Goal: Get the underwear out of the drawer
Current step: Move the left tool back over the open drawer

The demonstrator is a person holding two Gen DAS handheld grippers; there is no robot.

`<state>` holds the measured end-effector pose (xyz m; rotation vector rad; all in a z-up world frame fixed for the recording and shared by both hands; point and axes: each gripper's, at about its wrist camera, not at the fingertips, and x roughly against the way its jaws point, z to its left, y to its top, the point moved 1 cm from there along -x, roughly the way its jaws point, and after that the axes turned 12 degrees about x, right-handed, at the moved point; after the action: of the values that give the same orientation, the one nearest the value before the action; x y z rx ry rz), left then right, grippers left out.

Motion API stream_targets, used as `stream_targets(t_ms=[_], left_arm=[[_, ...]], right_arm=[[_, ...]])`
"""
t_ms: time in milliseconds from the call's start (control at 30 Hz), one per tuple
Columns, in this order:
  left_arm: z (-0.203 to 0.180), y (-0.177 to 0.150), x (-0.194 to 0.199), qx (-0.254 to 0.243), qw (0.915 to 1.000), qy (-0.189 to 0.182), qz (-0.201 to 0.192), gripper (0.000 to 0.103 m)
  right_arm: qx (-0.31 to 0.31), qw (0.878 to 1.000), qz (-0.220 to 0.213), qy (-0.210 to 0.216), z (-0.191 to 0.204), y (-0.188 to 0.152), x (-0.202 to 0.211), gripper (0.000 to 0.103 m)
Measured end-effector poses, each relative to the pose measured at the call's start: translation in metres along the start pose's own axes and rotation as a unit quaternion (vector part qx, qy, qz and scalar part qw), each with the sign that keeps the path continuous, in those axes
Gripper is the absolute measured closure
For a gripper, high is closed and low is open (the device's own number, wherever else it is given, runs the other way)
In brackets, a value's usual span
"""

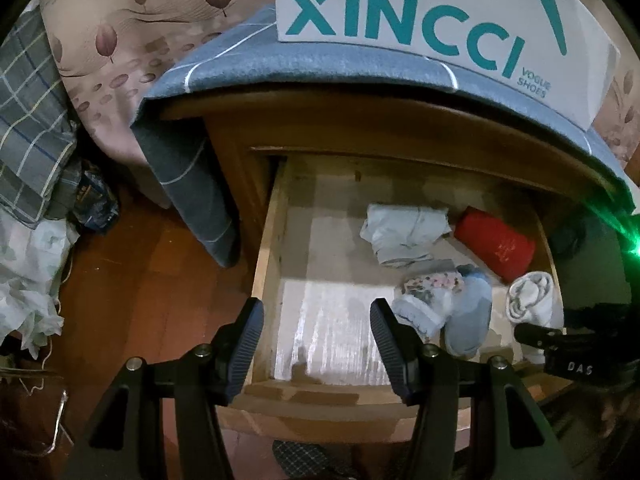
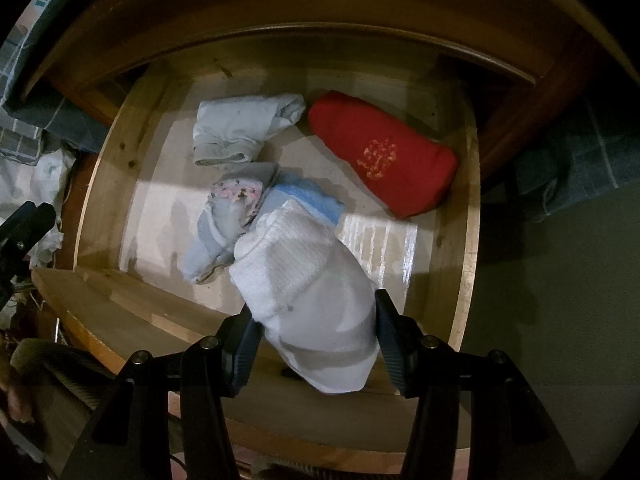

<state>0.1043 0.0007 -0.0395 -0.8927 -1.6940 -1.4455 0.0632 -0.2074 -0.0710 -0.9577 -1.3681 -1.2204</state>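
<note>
White rolled underwear (image 2: 308,296) gripped by right gripper (image 2: 316,344) fingers, long axis toward drawer (image 2: 464,216) back, left gripper (image 1: 318,344) fingers apart, empty

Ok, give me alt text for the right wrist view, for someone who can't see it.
The right hand-held gripper is closed on a white rolled bundle above an open wooden drawer. Left inside are a red roll, a pale blue folded piece and a floral-and-blue bundle.

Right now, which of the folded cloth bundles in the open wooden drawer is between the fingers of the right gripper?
The white ribbed knit bundle, clamped in the right gripper. The red, pale grey and floral-and-blue bundles lie untouched.
</note>
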Motion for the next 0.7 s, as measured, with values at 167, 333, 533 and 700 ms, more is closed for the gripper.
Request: stream_targets(t_ms=[167, 333, 533, 700], left_arm=[[-0.0015, -0.0019, 0.0014, -0.004, 0.9999, 0.009, -0.008, 0.046], [-0.0034, -0.0033, 0.0025, -0.005, 0.9998, 0.013, -0.011, 0.046], [-0.0079, -0.0044, 0.0056, -0.018, 0.9995, 0.020, -0.019, 0.046], [-0.0061, -0.0043, 0.0046, -0.016, 0.9995, 0.020, -0.018, 0.046]], right_arm=[[-0.002, 1.000, -0.001, -0.001, -0.0009, -0.0006, -0.0010, 0.053], [-0.001, 1.000, 0.000, -0.005, -0.0008, 0.0006, -0.0012, 0.053], [0.002, 1.000, 0.001, -0.011, -0.0003, 0.0018, -0.0006, 0.053], [0.003, 1.000, 0.003, -0.017, 0.0007, 0.0022, -0.0013, 0.053]])
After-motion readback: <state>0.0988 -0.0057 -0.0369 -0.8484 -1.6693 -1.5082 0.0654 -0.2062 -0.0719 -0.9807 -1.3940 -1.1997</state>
